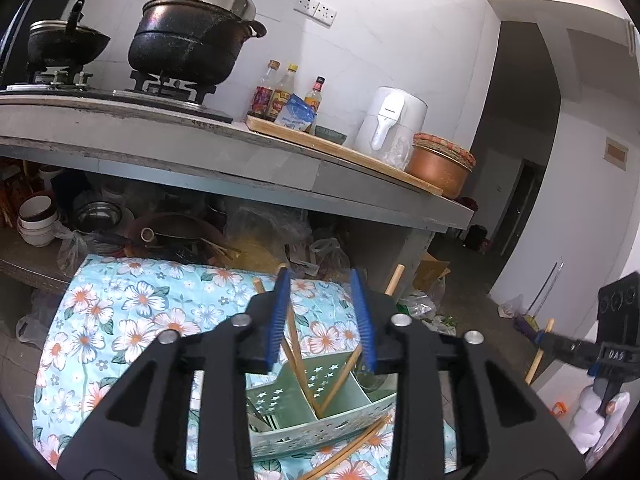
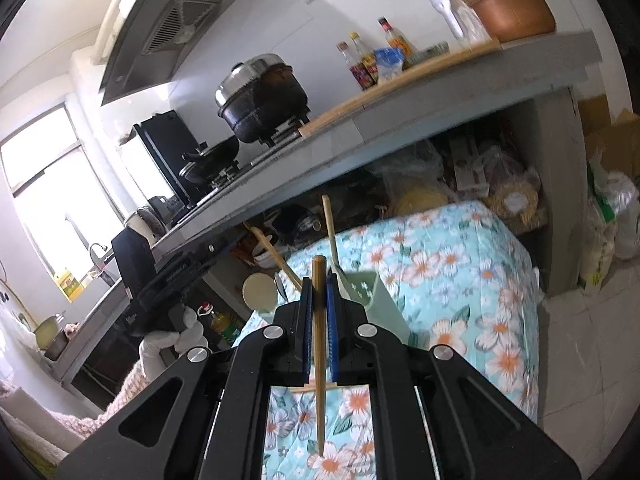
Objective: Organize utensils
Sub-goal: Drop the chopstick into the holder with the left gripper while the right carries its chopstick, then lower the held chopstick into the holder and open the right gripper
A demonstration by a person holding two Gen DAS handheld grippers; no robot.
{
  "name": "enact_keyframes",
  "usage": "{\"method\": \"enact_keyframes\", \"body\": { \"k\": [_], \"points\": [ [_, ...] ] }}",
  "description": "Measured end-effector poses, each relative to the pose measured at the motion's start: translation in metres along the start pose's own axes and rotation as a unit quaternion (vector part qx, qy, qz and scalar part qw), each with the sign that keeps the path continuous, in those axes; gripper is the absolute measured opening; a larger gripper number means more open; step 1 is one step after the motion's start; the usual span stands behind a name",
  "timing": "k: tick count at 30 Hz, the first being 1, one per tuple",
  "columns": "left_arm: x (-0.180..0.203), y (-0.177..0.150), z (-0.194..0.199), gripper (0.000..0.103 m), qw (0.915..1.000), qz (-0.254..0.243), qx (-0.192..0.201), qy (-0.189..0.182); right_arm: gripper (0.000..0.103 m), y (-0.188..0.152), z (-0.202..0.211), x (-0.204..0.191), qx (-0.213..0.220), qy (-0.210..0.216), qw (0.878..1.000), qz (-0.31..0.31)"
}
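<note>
A pale green utensil holder (image 1: pixel 320 412) with star cut-outs stands on a floral cloth (image 1: pixel 132 320). Wooden chopsticks (image 1: pixel 298 356) lean in its compartments and another chopstick (image 1: pixel 352 450) lies on the cloth in front of it. My left gripper (image 1: pixel 322 316) is open and empty, just above the holder. My right gripper (image 2: pixel 319 312) is shut on a single wooden chopstick (image 2: pixel 319 360), held upright with its tip pointing down over the cloth. The holder (image 2: pixel 376 304) shows beyond it with wooden utensils (image 2: pixel 330 232) sticking up. The right gripper also shows at the far right of the left wrist view (image 1: pixel 560 346).
A grey concrete counter (image 1: pixel 240 160) runs above, with two black pots (image 1: pixel 192 36) on a stove, sauce bottles (image 1: pixel 280 92), a white appliance (image 1: pixel 390 124) and a copper bowl (image 1: pixel 438 168). Bowls (image 1: pixel 38 216), pans and bags fill the shelf under it. A tiled floor (image 2: pixel 580 360) lies to the right.
</note>
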State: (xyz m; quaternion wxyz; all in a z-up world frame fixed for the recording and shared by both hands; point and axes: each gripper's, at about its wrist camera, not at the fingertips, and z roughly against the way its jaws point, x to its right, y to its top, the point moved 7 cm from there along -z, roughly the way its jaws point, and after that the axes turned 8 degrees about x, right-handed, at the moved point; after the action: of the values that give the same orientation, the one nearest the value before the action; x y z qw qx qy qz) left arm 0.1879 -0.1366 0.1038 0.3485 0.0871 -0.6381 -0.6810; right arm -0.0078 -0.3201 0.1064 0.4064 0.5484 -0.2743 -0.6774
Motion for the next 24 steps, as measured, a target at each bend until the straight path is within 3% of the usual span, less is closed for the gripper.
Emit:
{"method": "enact_keyframes", "body": {
  "k": [11, 17, 24],
  "points": [
    [0.003, 0.004, 0.049, 0.066, 0.9989, -0.022, 0.038, 0.020, 0.007, 0.083, 0.003, -0.052, 0.091, 0.032, 0.992, 0.080],
    [-0.011, -0.032, 0.079, 0.075, 0.9990, -0.015, 0.007, 0.042, 0.007, 0.114, -0.024, -0.076, 0.111, 0.054, 0.987, 0.100],
    [-0.038, -0.081, 0.102, 0.077, 0.9958, -0.002, -0.042, 0.081, 0.007, 0.126, -0.067, -0.090, 0.104, 0.068, 0.987, 0.099]
  ]
}}
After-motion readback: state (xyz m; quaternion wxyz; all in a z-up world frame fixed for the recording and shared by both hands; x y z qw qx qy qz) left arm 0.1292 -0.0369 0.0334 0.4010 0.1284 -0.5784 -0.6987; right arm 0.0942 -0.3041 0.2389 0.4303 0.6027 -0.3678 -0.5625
